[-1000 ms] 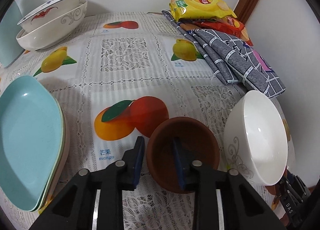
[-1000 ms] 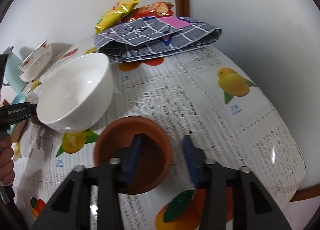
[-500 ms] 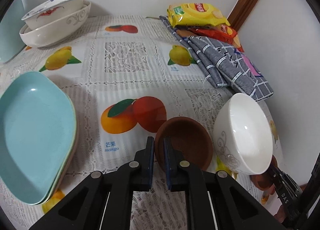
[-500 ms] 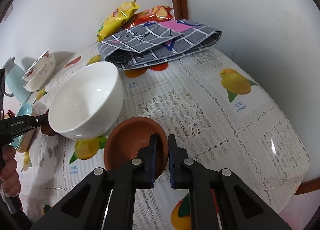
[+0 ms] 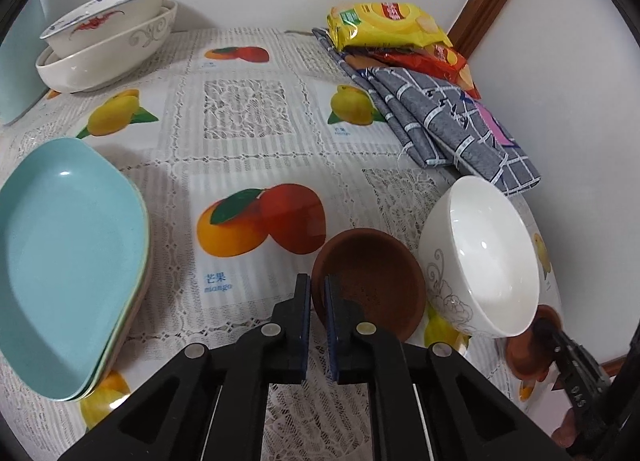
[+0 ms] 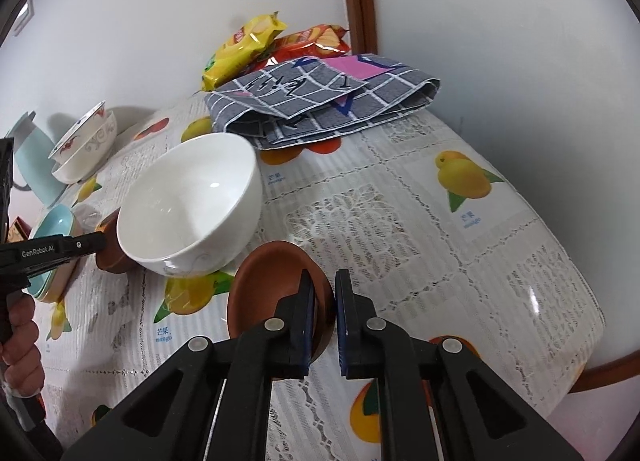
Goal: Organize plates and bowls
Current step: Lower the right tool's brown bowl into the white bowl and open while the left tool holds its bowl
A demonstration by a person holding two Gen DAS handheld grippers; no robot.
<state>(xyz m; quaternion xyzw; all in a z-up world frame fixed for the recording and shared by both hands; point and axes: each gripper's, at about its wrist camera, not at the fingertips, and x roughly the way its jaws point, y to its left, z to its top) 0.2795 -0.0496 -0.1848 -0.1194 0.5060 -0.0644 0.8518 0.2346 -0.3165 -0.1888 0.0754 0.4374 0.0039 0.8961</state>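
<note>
My left gripper is shut on the near rim of a brown clay bowl. My right gripper is shut on the rim of a second brown clay bowl. A white bowl stands between the two brown bowls; it also shows in the right wrist view. Stacked light-blue plates lie at the left. Two stacked patterned bowls stand at the back left.
A folded grey checked cloth and yellow and red snack bags lie at the back right by the wall. The fruit-print tablecloth covers the table. The table's edge is close on the right.
Both grippers have closed from open onto the rims of their brown bowls. Both have since drawn back slightly with the bowls in hold.
</note>
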